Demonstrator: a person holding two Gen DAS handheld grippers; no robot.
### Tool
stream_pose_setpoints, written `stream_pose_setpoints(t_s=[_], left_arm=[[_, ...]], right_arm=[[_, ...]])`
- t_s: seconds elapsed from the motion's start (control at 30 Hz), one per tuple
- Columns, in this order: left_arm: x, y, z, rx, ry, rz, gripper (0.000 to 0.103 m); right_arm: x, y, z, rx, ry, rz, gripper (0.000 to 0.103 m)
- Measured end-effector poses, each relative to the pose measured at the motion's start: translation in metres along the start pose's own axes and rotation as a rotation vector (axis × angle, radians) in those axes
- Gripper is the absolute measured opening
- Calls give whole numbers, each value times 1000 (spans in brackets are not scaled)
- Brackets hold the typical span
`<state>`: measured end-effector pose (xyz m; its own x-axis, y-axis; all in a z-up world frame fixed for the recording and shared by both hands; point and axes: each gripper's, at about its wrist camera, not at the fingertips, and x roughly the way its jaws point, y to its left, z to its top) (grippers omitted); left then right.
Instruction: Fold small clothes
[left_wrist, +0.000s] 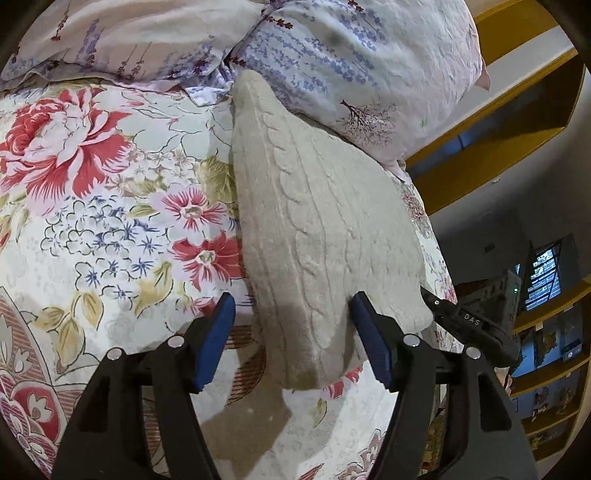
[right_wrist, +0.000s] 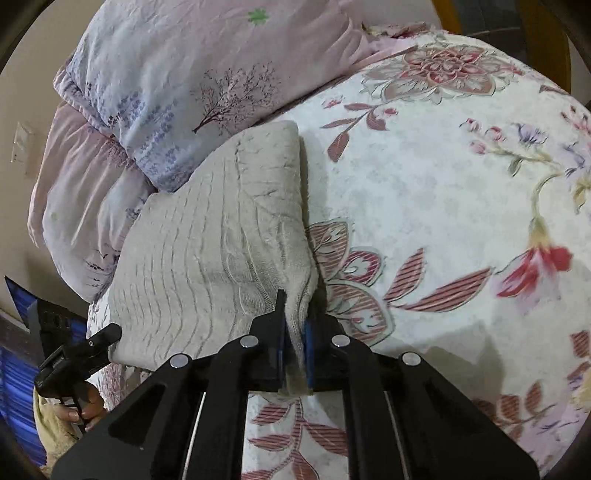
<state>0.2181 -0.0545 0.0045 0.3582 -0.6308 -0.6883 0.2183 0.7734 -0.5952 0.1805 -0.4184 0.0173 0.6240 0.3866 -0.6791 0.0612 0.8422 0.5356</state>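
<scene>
A beige cable-knit garment (left_wrist: 314, 221) lies folded on the floral bedsheet (left_wrist: 110, 229). In the left wrist view my left gripper (left_wrist: 293, 325) is open and straddles the garment's near corner. Its right pad rests against the knit and its left pad stands apart from it. In the right wrist view my right gripper (right_wrist: 293, 332) is shut on the near right edge of the garment (right_wrist: 221, 240), pinching a ridge of fabric up between the blue pads. The right gripper's body (left_wrist: 472, 325) shows beside the garment's right corner. The left gripper (right_wrist: 74, 354) shows at the garment's left corner.
A crumpled lilac quilt (left_wrist: 332, 55) with a tree print (right_wrist: 184, 85) is heaped behind the garment and touches its far edge. The floral sheet (right_wrist: 443, 206) spreads out on the right. Yellow wooden shelves (left_wrist: 517, 122) stand past the bed. A hand (right_wrist: 85, 406) holds the left gripper.
</scene>
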Motion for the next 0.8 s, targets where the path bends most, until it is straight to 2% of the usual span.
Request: stream_pose_setpoints(t_s=[0.07,0.13,0.2,0.3,0.43,0.57,0.7,0.8], left_arm=[[-1,0,1,3,5,-3,74],[-4,1,5,3,-5,-4,80],[-10,5,12,-12,-24,-25,86],[-12,8,24,-25,-32,-52,88],[-9,12,40,-45,-34,-49,90],[4,15,49,-76,-2,-39,90],[11,6,52,-39,-8,-5,90],[17,-5,56,19,-13,59,91]], right_arm=[[-3,1,2,5,1,15,12],[-11,-2,6,32,-8,42,28],[-23,-6,11,57,-48,77,49],[-31,-10,22,100,-74,130,64],[-24,-5,41,128,-63,149,72],[-5,-8,58,170,-7,150,73],[15,-10,69,200,55,133,73],[27,-13,74,223,89,148,73]])
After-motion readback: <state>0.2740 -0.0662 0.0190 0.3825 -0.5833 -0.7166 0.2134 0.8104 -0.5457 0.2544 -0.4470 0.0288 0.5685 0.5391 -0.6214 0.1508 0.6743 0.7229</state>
